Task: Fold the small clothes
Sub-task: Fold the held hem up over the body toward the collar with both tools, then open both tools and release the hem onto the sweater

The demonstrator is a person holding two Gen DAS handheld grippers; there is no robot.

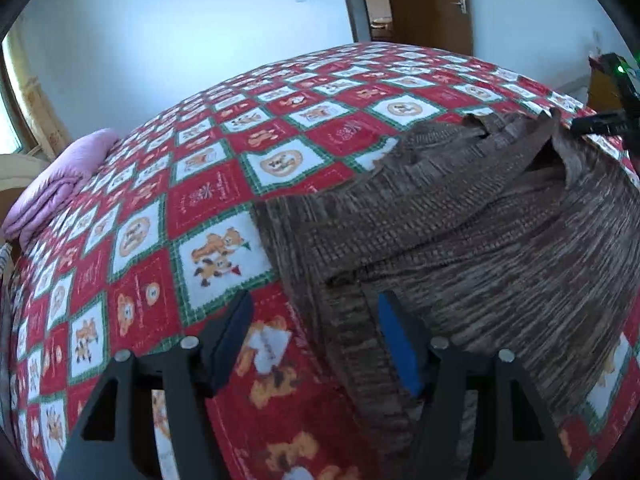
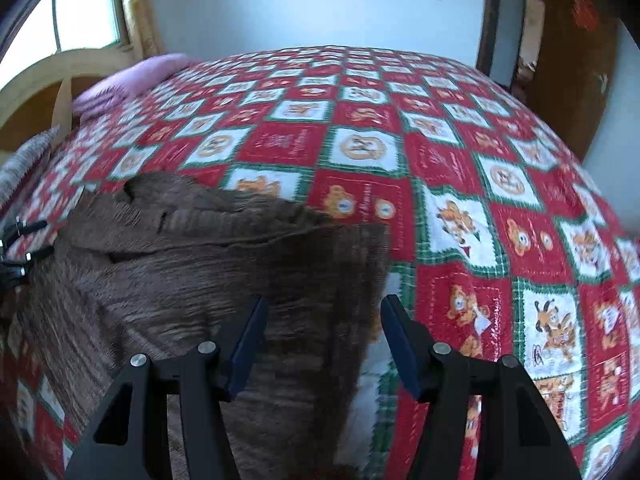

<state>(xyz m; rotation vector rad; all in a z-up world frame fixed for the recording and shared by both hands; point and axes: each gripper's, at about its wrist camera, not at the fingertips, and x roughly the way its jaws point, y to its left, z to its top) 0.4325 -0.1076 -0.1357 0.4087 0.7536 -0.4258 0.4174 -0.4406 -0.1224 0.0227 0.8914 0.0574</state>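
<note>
A brown knitted garment [image 1: 480, 232] lies spread on the bed, with a ribbed hem running toward my left gripper. My left gripper [image 1: 316, 336] is open; the garment's ribbed left edge [image 1: 352, 344] lies between its fingers. In the right wrist view the same garment [image 2: 208, 264] fills the lower left. My right gripper [image 2: 324, 340] is open above the garment's right edge, its left finger [image 2: 248, 340] over the knit, its right finger [image 2: 400, 344] over the blanket. The right gripper also shows at the far right edge of the left wrist view [image 1: 600, 124], and the left gripper at the left edge of the right wrist view [image 2: 24, 240].
A red, white and green checked blanket [image 1: 208, 200] with bear prints covers the bed. A folded pink quilt [image 1: 52, 188] lies at the far left end. A brown door [image 1: 428, 4] and white wall stand behind the bed. A window [image 2: 80, 12] is at the left.
</note>
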